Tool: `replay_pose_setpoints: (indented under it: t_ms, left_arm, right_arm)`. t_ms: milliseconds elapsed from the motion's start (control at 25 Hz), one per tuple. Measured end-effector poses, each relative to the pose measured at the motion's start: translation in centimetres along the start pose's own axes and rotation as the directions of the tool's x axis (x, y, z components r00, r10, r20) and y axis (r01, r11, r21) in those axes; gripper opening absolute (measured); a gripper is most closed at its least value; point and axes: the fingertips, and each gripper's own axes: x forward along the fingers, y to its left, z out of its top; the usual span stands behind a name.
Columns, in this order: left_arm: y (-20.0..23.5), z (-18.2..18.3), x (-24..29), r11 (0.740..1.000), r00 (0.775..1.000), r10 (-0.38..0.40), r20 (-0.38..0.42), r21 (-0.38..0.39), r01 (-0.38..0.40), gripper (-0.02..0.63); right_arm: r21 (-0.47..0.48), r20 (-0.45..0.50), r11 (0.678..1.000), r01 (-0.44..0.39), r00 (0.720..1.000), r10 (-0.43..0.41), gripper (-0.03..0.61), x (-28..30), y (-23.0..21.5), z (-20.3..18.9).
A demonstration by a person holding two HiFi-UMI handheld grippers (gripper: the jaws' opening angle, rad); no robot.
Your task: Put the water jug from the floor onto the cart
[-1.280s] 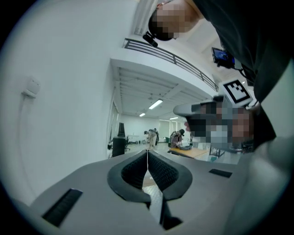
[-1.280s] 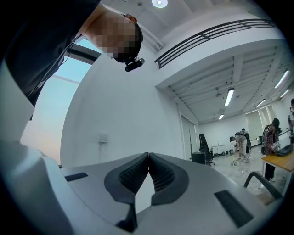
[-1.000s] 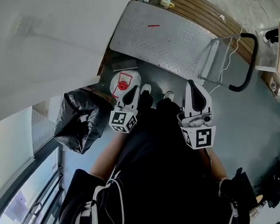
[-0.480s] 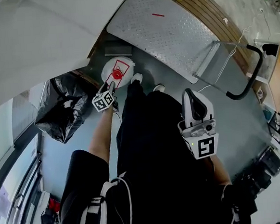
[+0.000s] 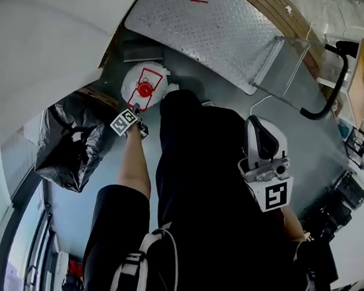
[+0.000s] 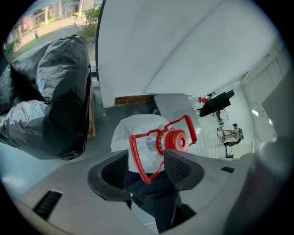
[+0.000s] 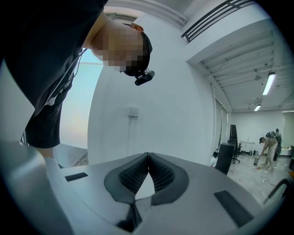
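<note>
The reach for the jug is the step in hand. The translucent white water jug (image 5: 133, 83), with its red cap and red carry handle (image 6: 136, 153), stands on the grey floor at eleven o'clock in the head view. A black bin bag (image 5: 69, 141) is at its eight o'clock and the grey diamond-plate cart (image 5: 217, 38) at its two o'clock. The left claw (image 5: 135, 108) points steeply down at the jug, its jaws opening wide — the handle's near corner lies between them, unpressed. The right claw (image 5: 260, 132) is closed tight on nothing. Next, I judge, the left claw must settle over the handle bar and close before any lift. A second ago the left claw was shut and up beside the right one; the jug has not moved.
</note>
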Motion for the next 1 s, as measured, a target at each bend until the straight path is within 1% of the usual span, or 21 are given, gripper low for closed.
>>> replay_pose_setpoints:
  t_ms: [80,200,280,320,400,480,560,720,840,920,1000]
  left_arm:
    - [0.7,-0.3,1.3,1.0,1.0,-0.001,-0.019,-0.006,0.001,0.241]
    - [1.1,-0.8,3.4,1.0,0.997,-0.009,-0.08,0.003,0.009,0.239]
    - [0.9,-0.1,4.2,1.0,0.998,-0.017,-0.059,-0.009,0.016,0.239]
    - [0.9,0.3,4.2,1.0,0.999,-0.016,-0.032,-0.026,0.015,0.222]
    - [1.0,1.2,3.9,0.997,1.0,-0.019,0.023,-0.07,0.02,0.078]
    - [0.6,1.5,3.6,0.994,0.998,-0.046,0.038,-0.092,0.05,0.075]
    - [0.1,1.6,3.5,0.995,0.998,-0.056,0.03,-0.076,0.058,0.077]
    - [-1.0,2.0,2.9,1.0,1.0,-0.003,0.028,-0.026,0.004,0.077]
    - [-1.6,2.4,2.3,0.998,0.998,0.065,0.023,0.024,-0.065,0.078]
    - [-2.1,2.4,1.7,0.991,0.993,0.116,0.011,0.06,-0.117,0.08]
    - [-3.5,2.5,1.2,0.985,0.989,0.145,-0.007,0.099,-0.144,0.08]
  right_arm:
    - [0.0,-0.02,1.0,0.016,1.0,-0.016,0.014,-0.1,-0.1,-1.0]
    - [-0.003,-0.047,1.0,0.03,0.998,-0.03,0.014,-0.5,-0.4,-2.3]
    - [-0.008,-0.06,0.999,0.042,0.997,-0.043,0.014,-0.8,-0.7,-2.8]
    - [-0.009,-0.066,0.999,0.051,0.996,-0.052,0.014,-1.1,-0.9,-3.1]
    - [-0.009,-0.074,0.997,0.074,0.994,-0.075,0.014,-1.6,-1.6,-3.3]
    - [-0.003,-0.073,0.995,0.099,0.992,-0.099,0.014,-2.1,-2.3,-3.2]
    - [0.002,-0.069,0.993,0.117,0.991,-0.117,0.014,-2.4,-2.9,-3.1]
    - [0.012,-0.048,0.987,0.161,0.986,-0.16,0.014,-3.2,-4.4,-2.7]
    - [0.025,-0.032,0.979,0.205,0.978,-0.204,0.014,-4.0,-5.6,-2.2]
    - [0.043,-0.019,0.972,0.23,0.973,-0.229,0.014,-4.5,-6.5,-1.7]
    - [0.059,-0.009,0.967,0.247,0.969,-0.247,0.014,-4.8,-7.5,-1.1]
